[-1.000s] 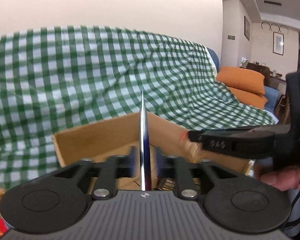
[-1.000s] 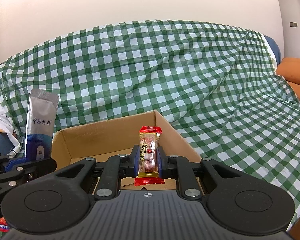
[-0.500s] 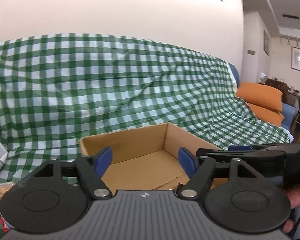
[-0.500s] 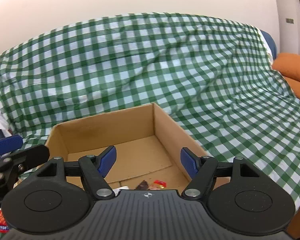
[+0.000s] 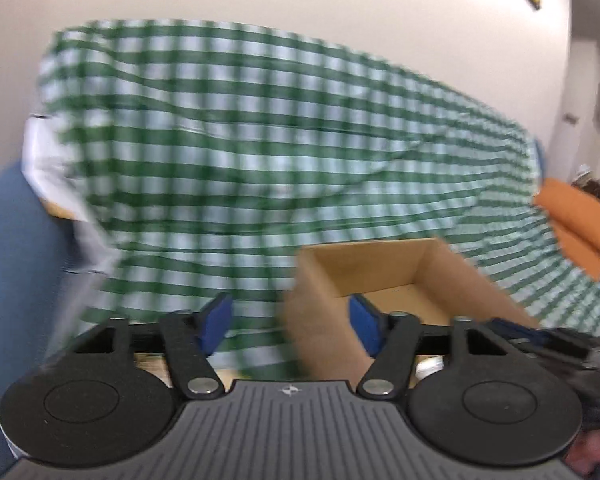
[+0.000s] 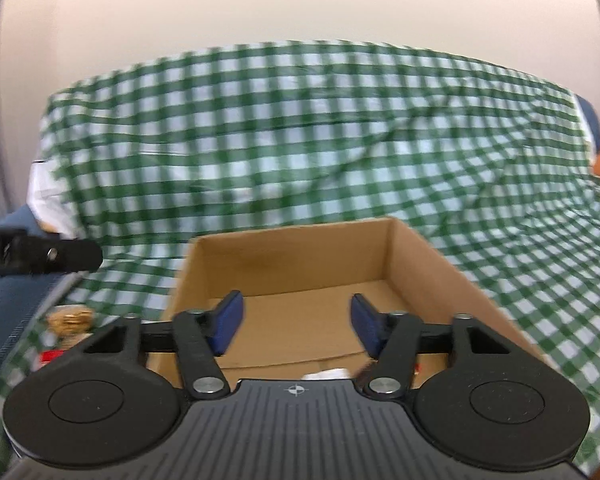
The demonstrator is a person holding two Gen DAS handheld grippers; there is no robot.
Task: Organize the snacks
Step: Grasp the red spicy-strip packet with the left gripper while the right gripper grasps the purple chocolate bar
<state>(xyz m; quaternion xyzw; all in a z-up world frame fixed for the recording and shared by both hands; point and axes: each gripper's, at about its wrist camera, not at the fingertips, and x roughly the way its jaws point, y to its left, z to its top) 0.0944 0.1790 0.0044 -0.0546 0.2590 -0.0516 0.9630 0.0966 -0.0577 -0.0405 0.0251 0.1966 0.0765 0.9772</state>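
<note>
Both tools gape wide: left tool [image 5: 290, 320] at cardboard box [image 6: 296, 264] rim, right tool [image 6: 296, 322] above.

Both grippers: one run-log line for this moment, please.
left gripper: open, empty | right gripper: open, empty, over cardboard box | snacks left of box

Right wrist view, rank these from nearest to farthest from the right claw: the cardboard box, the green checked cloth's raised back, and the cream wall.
1. Cardboard box: directly under and ahead of the open right claw.
2. Green checked cloth: its raised back stands behind the box.
3. Cream wall: at the top, behind the cloth.
</note>
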